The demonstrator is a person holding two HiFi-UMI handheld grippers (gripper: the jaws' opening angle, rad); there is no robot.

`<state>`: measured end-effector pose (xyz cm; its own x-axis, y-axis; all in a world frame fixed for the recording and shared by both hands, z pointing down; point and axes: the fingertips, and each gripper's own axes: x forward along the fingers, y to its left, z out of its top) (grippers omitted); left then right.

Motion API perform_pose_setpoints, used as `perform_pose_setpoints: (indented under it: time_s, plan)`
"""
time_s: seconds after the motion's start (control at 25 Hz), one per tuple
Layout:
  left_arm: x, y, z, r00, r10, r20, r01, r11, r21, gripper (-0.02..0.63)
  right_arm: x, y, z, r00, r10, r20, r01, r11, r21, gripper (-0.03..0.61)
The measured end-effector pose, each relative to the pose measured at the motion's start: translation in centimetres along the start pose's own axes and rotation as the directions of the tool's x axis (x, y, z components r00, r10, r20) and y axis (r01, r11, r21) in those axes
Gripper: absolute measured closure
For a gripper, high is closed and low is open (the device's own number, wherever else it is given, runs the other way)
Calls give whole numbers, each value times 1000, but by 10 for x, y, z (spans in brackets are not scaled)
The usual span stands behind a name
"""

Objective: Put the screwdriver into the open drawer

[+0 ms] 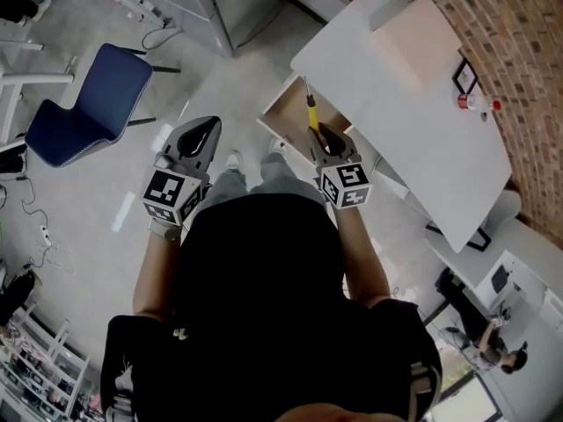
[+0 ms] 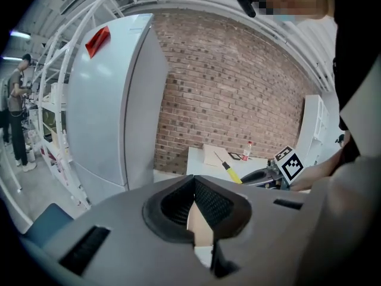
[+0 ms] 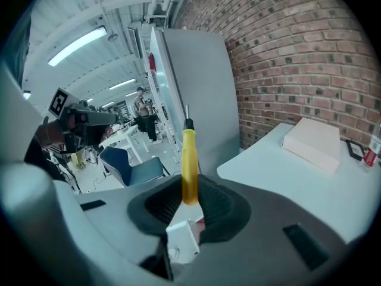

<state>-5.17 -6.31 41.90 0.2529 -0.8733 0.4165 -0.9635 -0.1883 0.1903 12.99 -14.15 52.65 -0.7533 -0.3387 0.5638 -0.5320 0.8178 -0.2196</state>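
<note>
Head view: a person seen from above with 1 tool in each hand. An open drawer [image 1: 286, 117] lies in front of them, under the edge of a white worktop [image 1: 422, 121].
Right tool [image 1: 320, 134]: clenched on the screwdriver [image 1: 311, 111]. The right gripper view shows its 2 pads pressing the butt end of the handle, with the shaft sticking out ahead.
Left tool [image 1: 205, 128]: jaws together with nothing between them. It is held off to the side over the floor, well apart from the drawer.
Screwdriver, place: in the right tool, tip pointing away from the person. In the head view it lies across the drawer's opening and rests on nothing visible.
Screwdriver, look: slim yellow handle, amber and slightly translucent at the butt, with a dark collar and a thin metal shaft.
Drawer: pulled out, brown inside, bare where it shows.
Done: screwdriver lifted and carried to the drawer; drawer already open.
Left: lower it in, let the jaws go, draw the tool back.
Progress, judged: well past halfway, with only placing and release remaining.
Handling, judged: gripped at the butt only, so the long end may swing.
</note>
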Motion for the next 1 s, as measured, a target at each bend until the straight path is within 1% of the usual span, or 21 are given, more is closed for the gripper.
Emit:
perform_pose_setpoints:
  time_s: [0.28, 0.48, 0.8, 0.92, 1.0]
  plan:
    - [3, 0, -23, 994, 92, -51, -95, 994, -56, 611, 34, -21, -38, 991, 76, -114, -82, 996, -47, 489]
    - [-1, 0, -43, 985, 150, -87, -159, 982, -98, 609, 58, -39, -76, 974, 91, -207, -106, 992, -62, 488]
    - [-15, -5, -72, 971, 203, -128, -221, 964, -147, 611, 85, -53, -140, 932, 103, -348, -127, 991, -48, 489]
    - [-16, -6, -83, 966, 209, -154, -233, 959, -161, 610, 95, -56, -167, 912, 109, -396, -128, 992, -23, 489]
    - [-16, -5, -88, 964, 206, -168, -234, 958, -166, 611, 104, -59, -181, 903, 105, -416, -117, 993, -3, 489]
